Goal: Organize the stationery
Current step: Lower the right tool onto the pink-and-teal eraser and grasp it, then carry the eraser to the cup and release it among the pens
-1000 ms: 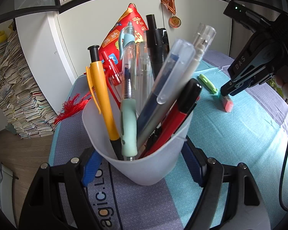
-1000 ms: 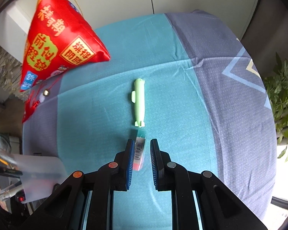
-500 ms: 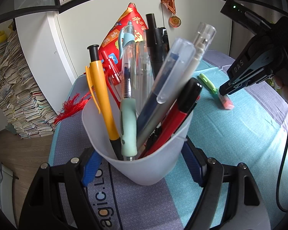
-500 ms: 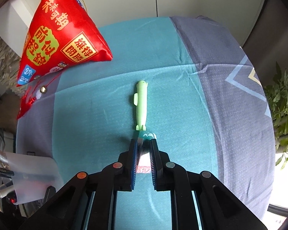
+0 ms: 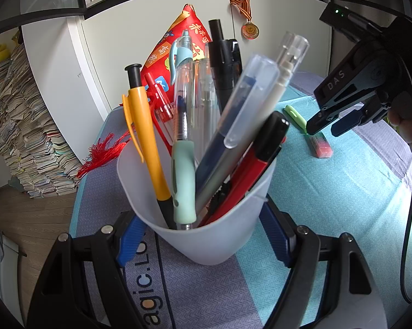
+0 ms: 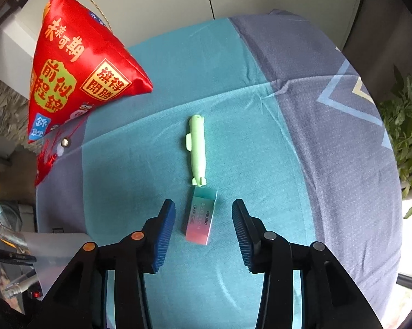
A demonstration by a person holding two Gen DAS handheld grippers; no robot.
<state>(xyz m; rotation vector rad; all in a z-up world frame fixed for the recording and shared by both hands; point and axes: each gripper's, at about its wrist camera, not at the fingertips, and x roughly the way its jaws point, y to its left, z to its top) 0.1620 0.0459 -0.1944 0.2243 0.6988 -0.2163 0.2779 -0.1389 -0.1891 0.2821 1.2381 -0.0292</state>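
My left gripper (image 5: pixel 203 235) is shut on a translucent white pen cup (image 5: pixel 203 213) filled with several pens and markers, held upright over the tablecloth. A pink-and-teal eraser (image 6: pixel 200 216) lies flat on the teal cloth, also seen in the left wrist view (image 5: pixel 321 146). My right gripper (image 6: pixel 203 213) is open above it, with its fingers on either side and clear of the eraser; it also shows in the left wrist view (image 5: pixel 325 128). A light green fish-shaped pen (image 6: pixel 197 149) lies just beyond the eraser, end to end with it.
A red pyramid-shaped cushion (image 6: pixel 77 82) with gold characters stands at the table's far left. The cloth (image 6: pixel 329 137) is teal and grey-purple. A leafy plant (image 6: pixel 409 137) is off the right edge. Stacks of books (image 5: pixel 22 137) stand on the floor by a white cabinet.
My right gripper was shut on the eraser; its fingers have opened wide and the eraser now lies free on the cloth. The left gripper and cup have not moved.
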